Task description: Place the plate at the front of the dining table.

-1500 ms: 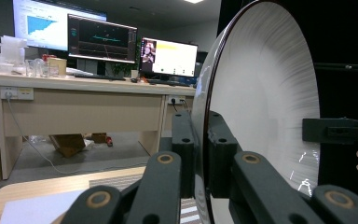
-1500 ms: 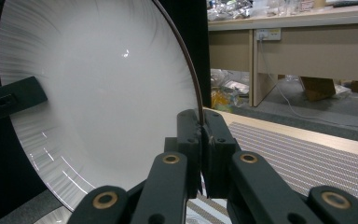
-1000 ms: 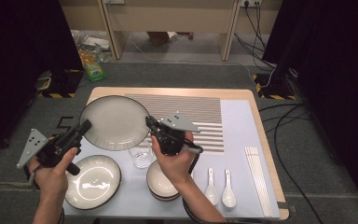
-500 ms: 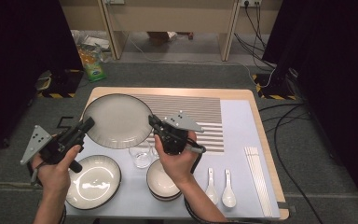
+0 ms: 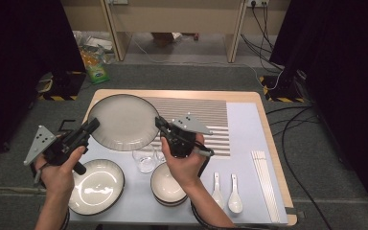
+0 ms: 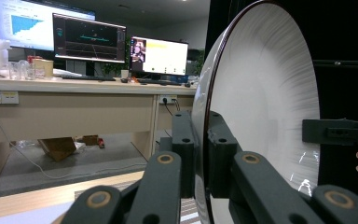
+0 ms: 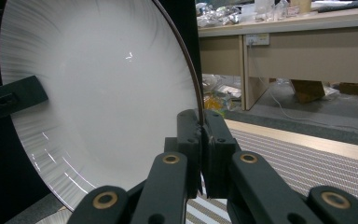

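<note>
Large round grey ceramic plate with dark rim sits over the table's far-left corner, left gripper and right gripper both clenched on opposite rim edges. Grasp done; placement still open. Bowls, spoons untouched.

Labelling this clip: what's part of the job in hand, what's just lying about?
In hand: large plate, clamped at its rim by left gripper and right gripper.
Lying about: wide bowl, small bowl, glass, two spoons, chopsticks.
</note>
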